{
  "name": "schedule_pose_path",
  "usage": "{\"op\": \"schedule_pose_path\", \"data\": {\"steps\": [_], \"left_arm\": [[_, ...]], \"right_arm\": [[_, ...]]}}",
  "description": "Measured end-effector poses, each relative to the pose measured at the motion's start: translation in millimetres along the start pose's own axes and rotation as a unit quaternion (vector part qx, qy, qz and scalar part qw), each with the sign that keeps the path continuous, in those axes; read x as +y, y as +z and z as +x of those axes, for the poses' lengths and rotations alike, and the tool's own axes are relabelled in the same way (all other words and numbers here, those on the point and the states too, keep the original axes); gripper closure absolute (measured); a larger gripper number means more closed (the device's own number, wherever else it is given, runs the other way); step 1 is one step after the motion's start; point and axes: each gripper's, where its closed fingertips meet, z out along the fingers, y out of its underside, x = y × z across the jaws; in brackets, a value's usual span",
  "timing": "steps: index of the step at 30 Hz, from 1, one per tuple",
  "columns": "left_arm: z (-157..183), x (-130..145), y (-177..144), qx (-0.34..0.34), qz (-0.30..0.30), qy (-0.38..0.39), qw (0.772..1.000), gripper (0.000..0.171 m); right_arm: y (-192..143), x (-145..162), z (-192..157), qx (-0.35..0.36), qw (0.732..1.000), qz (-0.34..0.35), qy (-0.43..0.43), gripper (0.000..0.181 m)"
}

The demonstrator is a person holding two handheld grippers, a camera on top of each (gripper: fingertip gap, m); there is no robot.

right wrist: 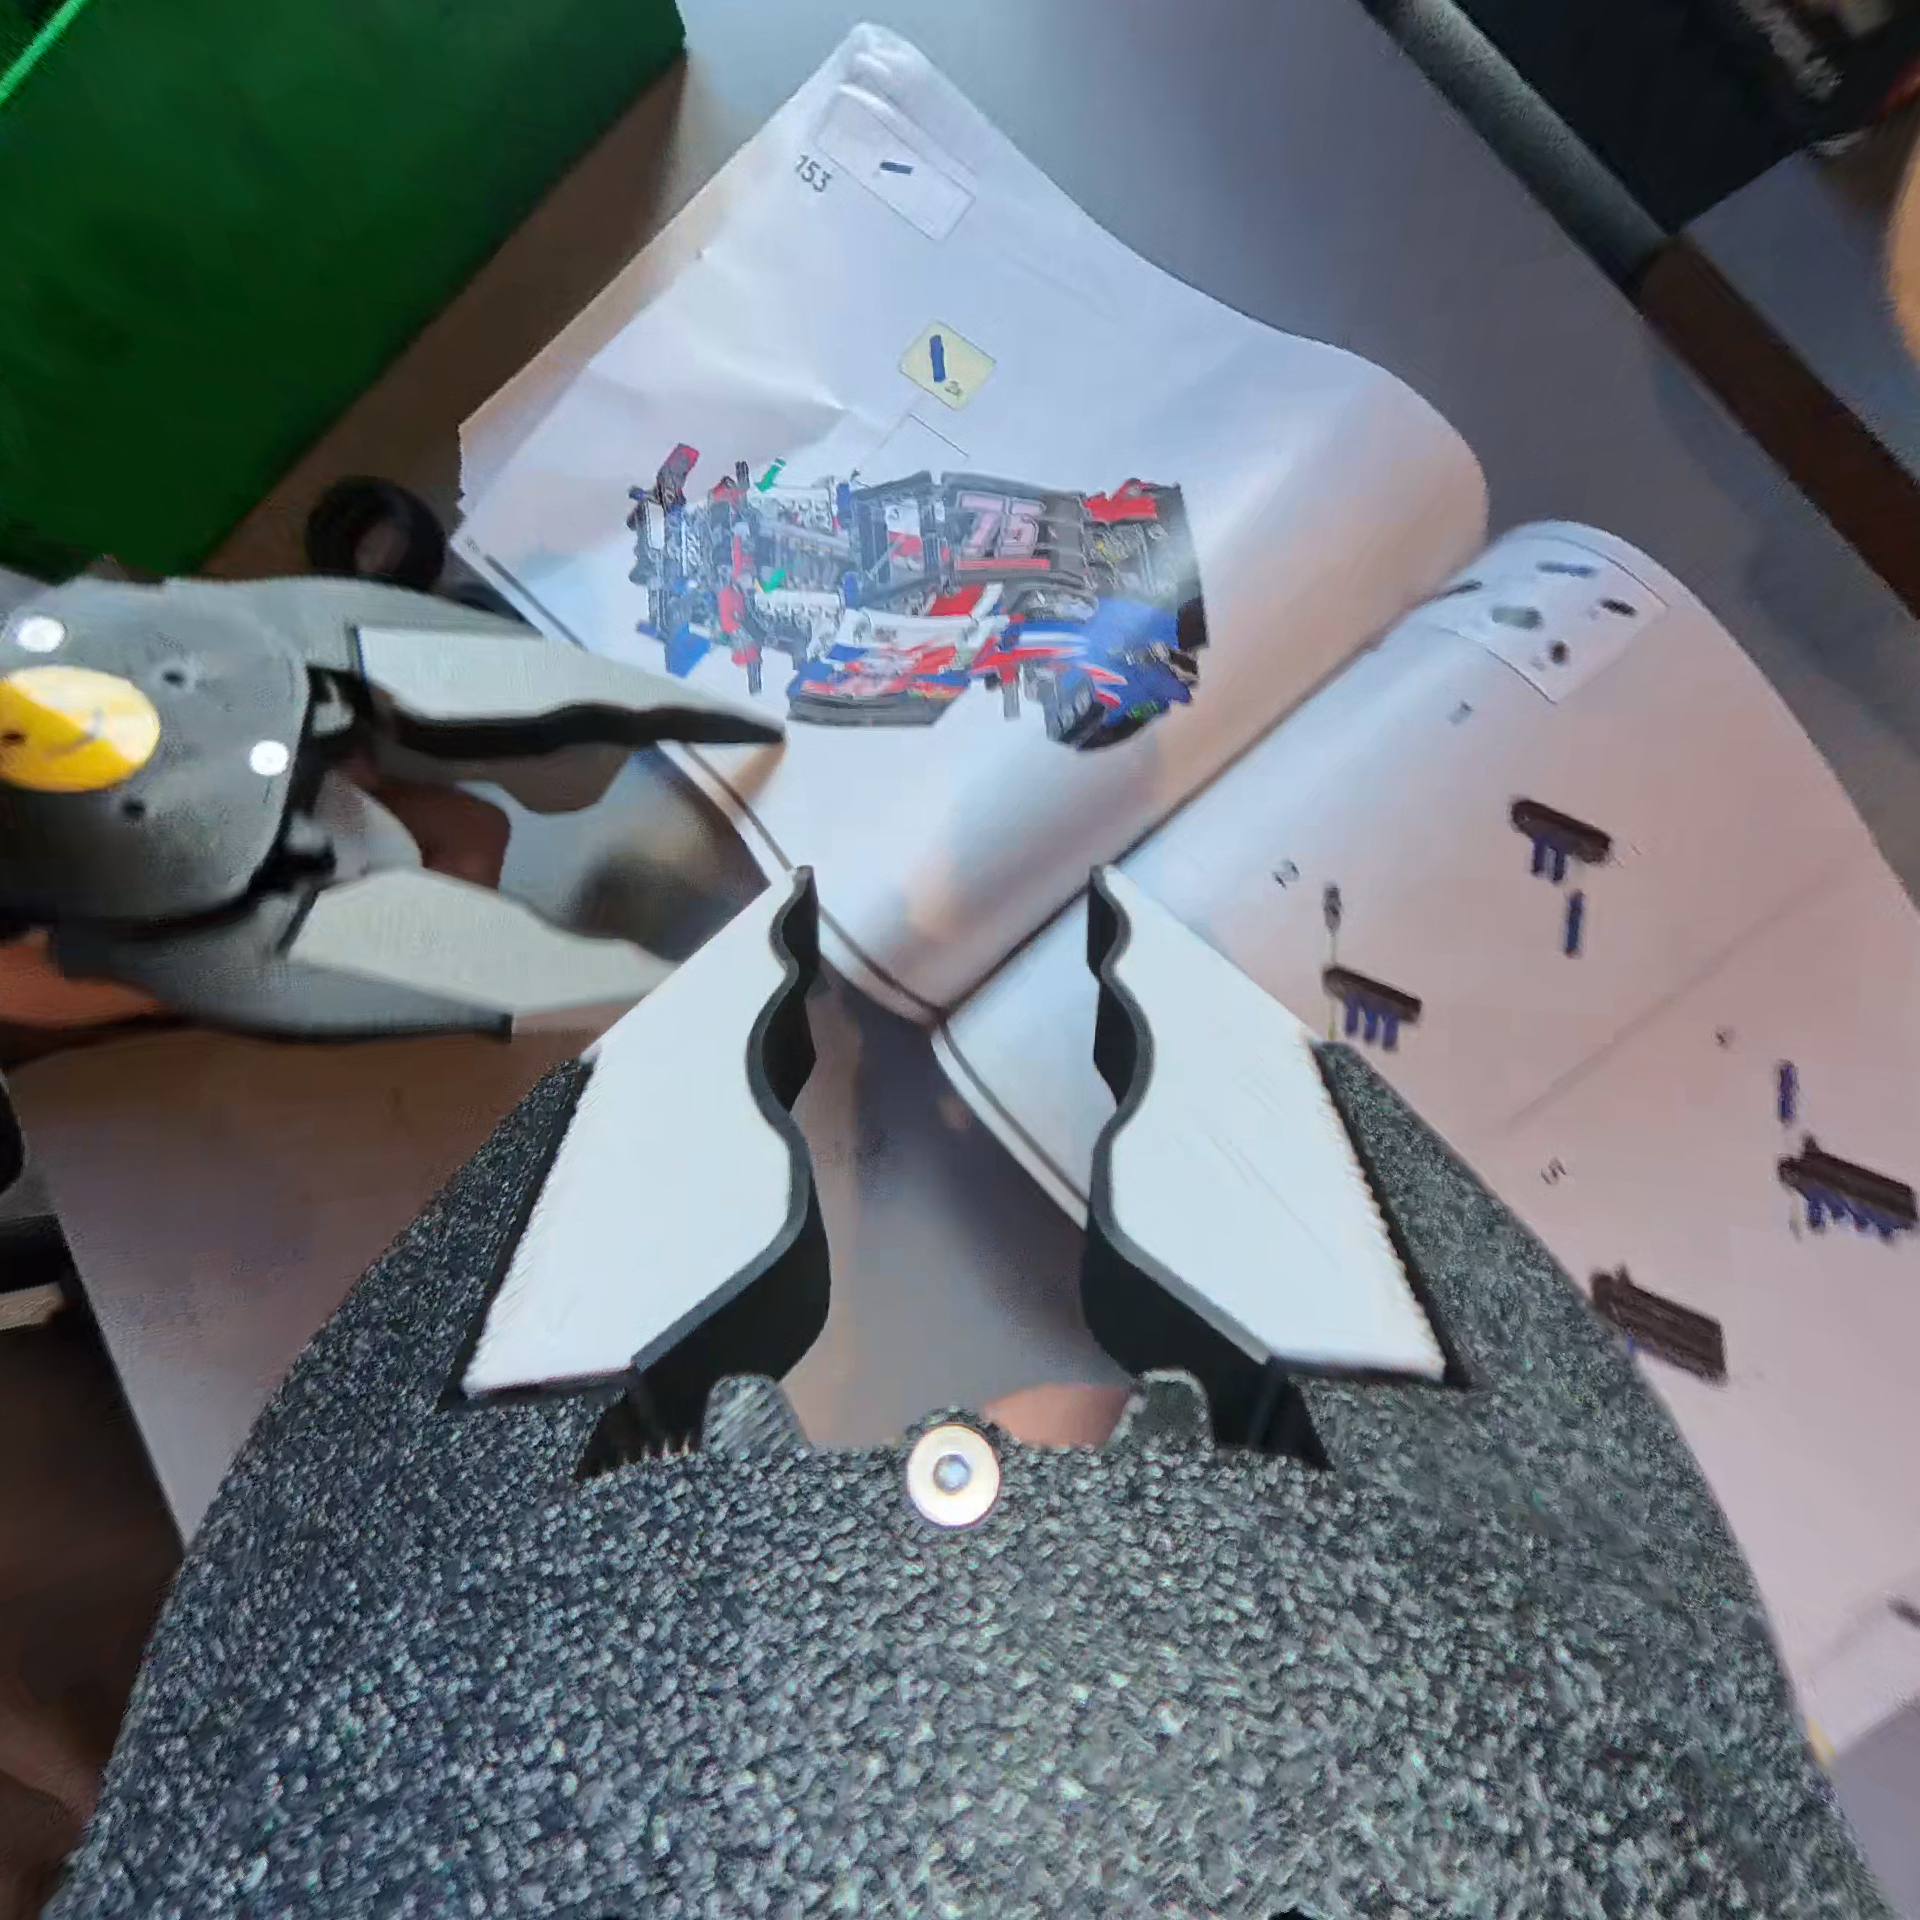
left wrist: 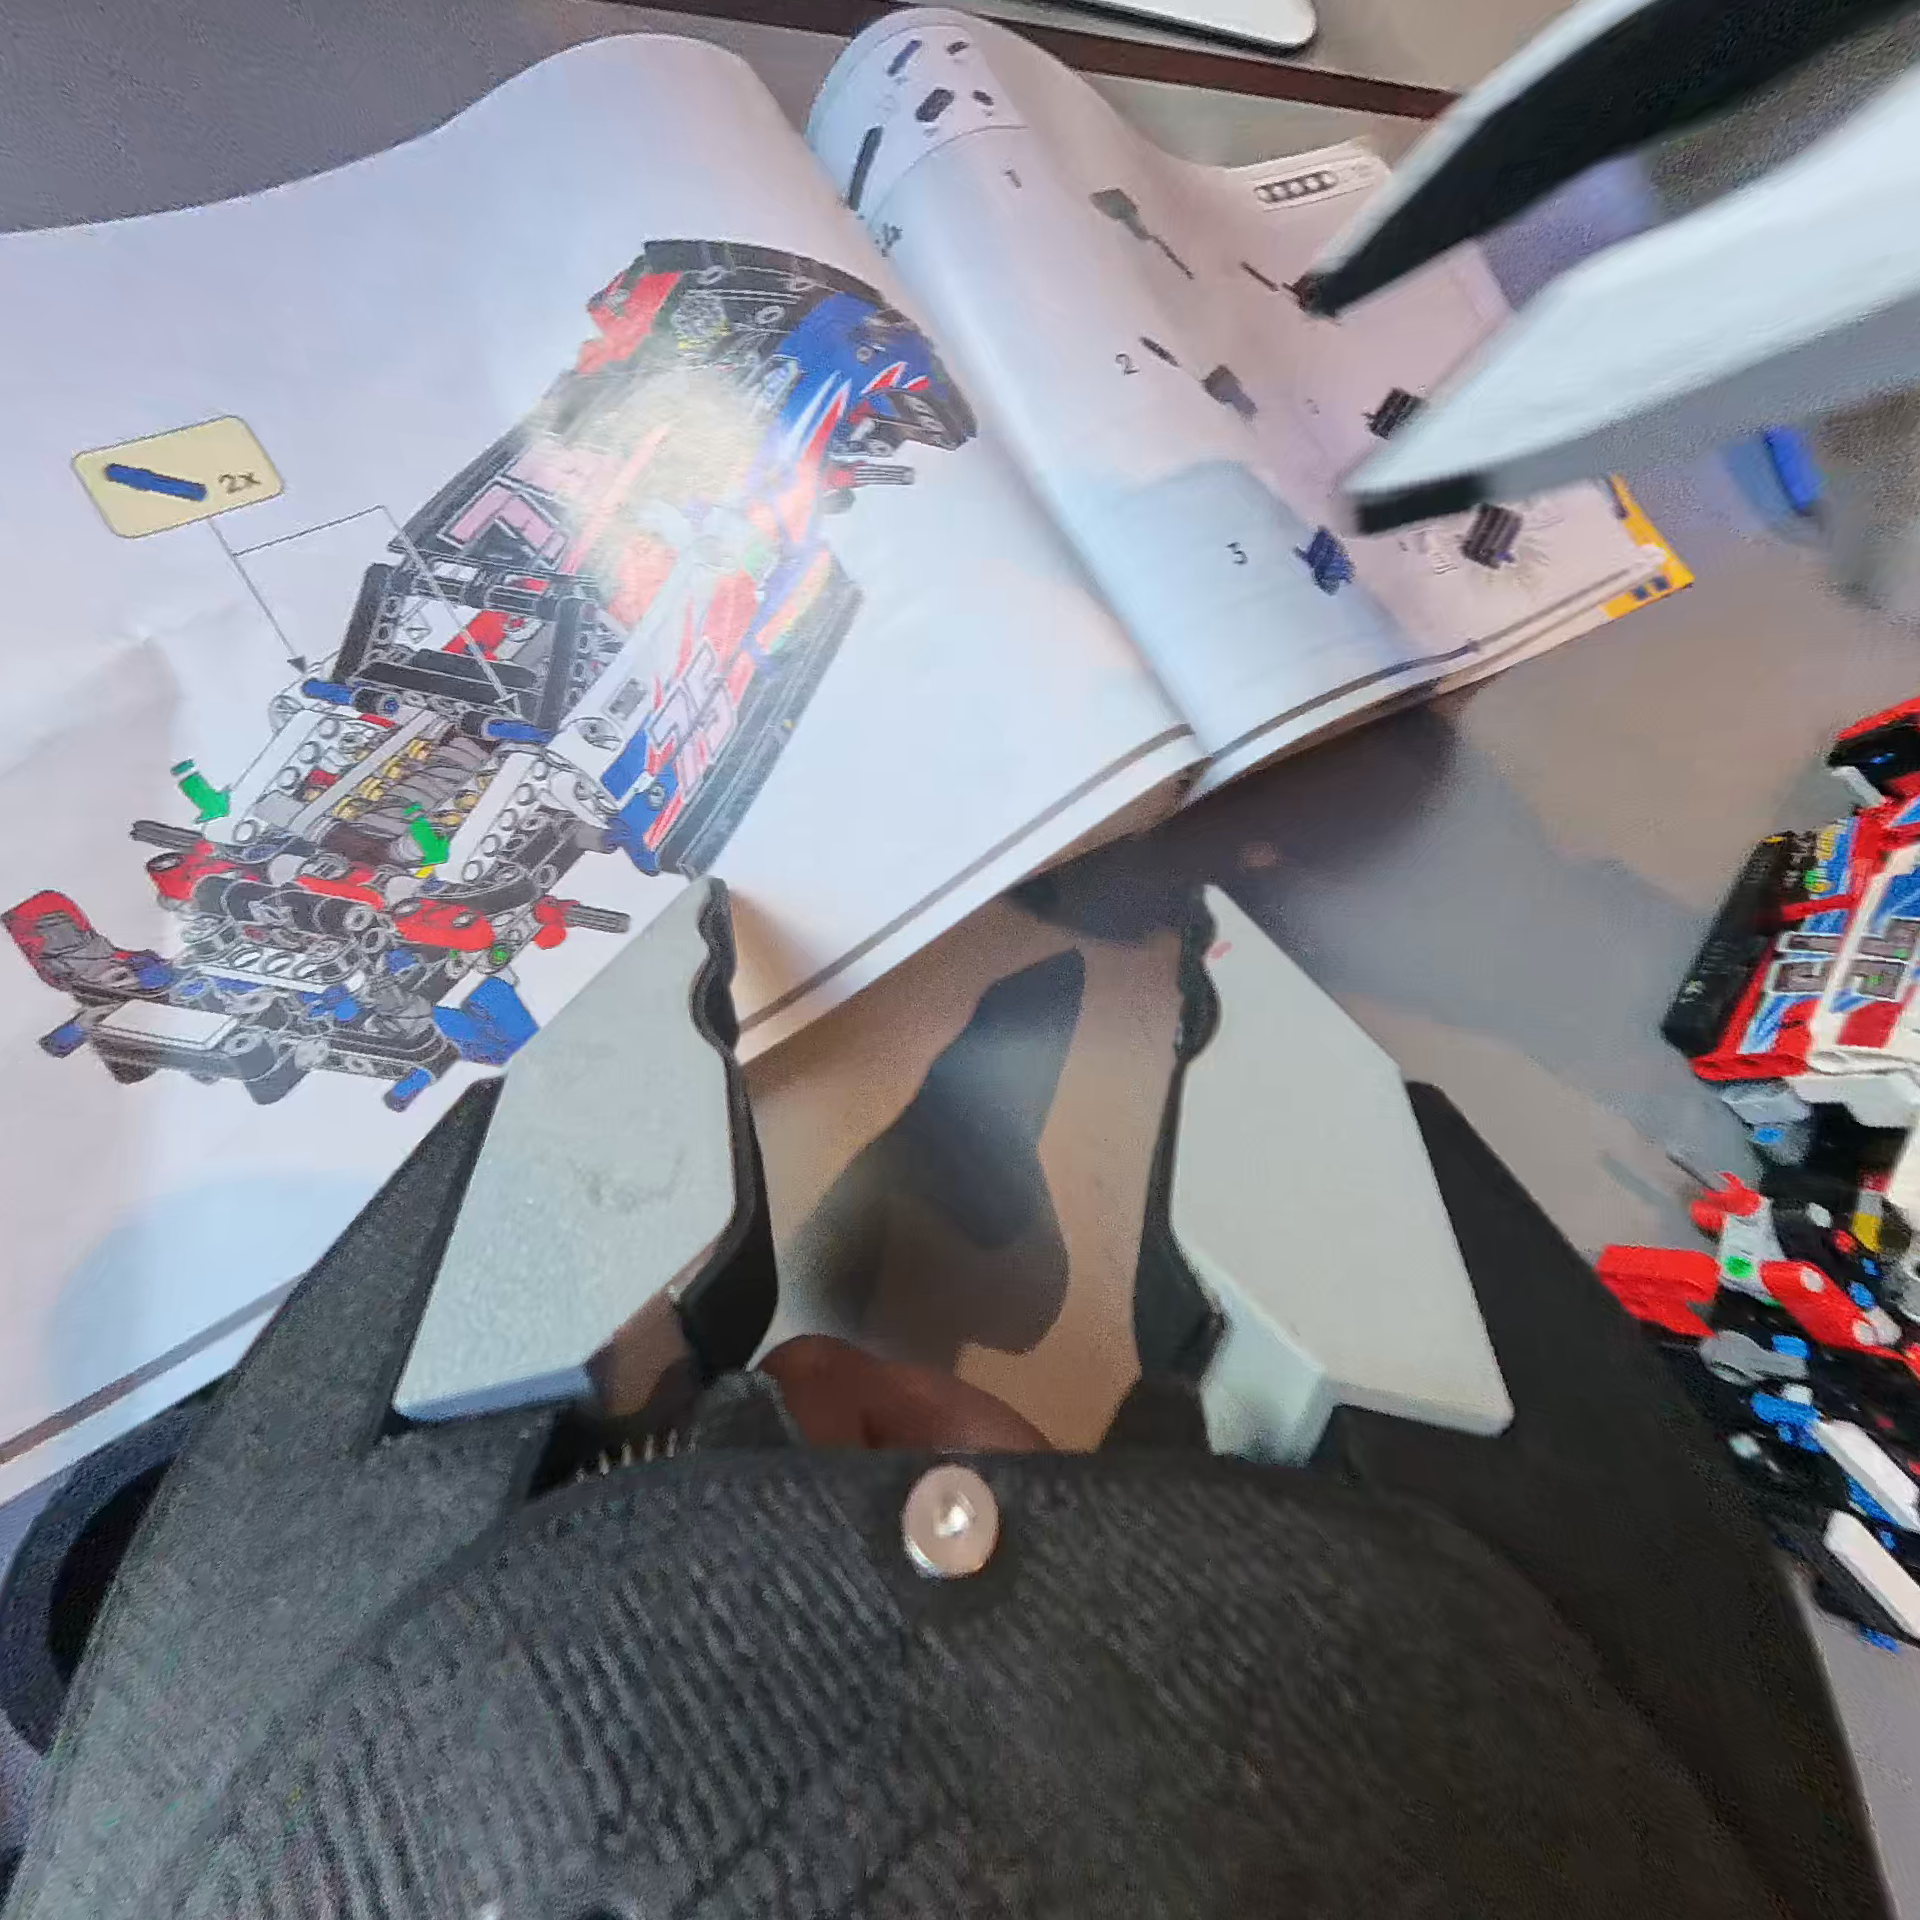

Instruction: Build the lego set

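The open instruction booklet [left wrist: 935, 582] lies on the table, its left page showing a red, white, blue and black car. My left gripper [left wrist: 956, 914] is open and empty, hovering over the booklet's near edge. The partly built lego car [left wrist: 1829, 1039] sits at the right edge of the left wrist view. My right gripper [right wrist: 951, 894] is open and empty above the booklet's spine [right wrist: 1039, 416]. It also shows in the left wrist view [left wrist: 1340, 405], over the right page. The left gripper shows at the left of the right wrist view [right wrist: 727, 831], open.
A small blue piece [left wrist: 1789, 470] lies on the table beyond the booklet. A green box [right wrist: 260, 208] stands at the far left and a black tyre [right wrist: 374, 530] lies by the booklet's corner. A dark object [right wrist: 1662, 94] sits at the top right. From either gripper's tips it is about 20 cm to the partly built lego car [left wrist: 1829, 1039].
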Motion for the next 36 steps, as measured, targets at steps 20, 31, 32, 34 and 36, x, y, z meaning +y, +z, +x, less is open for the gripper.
{"op": "schedule_pose_path", "data": {"steps": [20,31,32,34,36], "left_arm": [[102.9,-6.1,-47.8,0.205,0.145,0.097,0.963,0.106],[103.2,41.3,-107.9,0.142,0.163,0.201,0.955,0.117],[98.7,46.9,-120.1,0.138,0.155,0.208,0.956,0.117],[87.8,58.2,-142.0,0.133,0.133,0.209,0.96,0.117],[72.5,60.1,-163.2,0.113,0.144,0.198,0.963,0.117]], "right_arm": [[-60.7,32.6,-67.6,-0.013,0.998,-0.016,-0.058,0.147],[-142.7,157.3,-181.6,0.03,0.99,0.103,-0.092,0.146],[-146.0,166.8,-190.0,0.017,0.989,0.115,-0.091,0.145],[-148.2,180.1,-211.1,-0.027,0.986,0.142,-0.086,0.142],[-142.5,184.4,-229.1,-0.063,0.981,0.164,-0.076,0.139]]}}
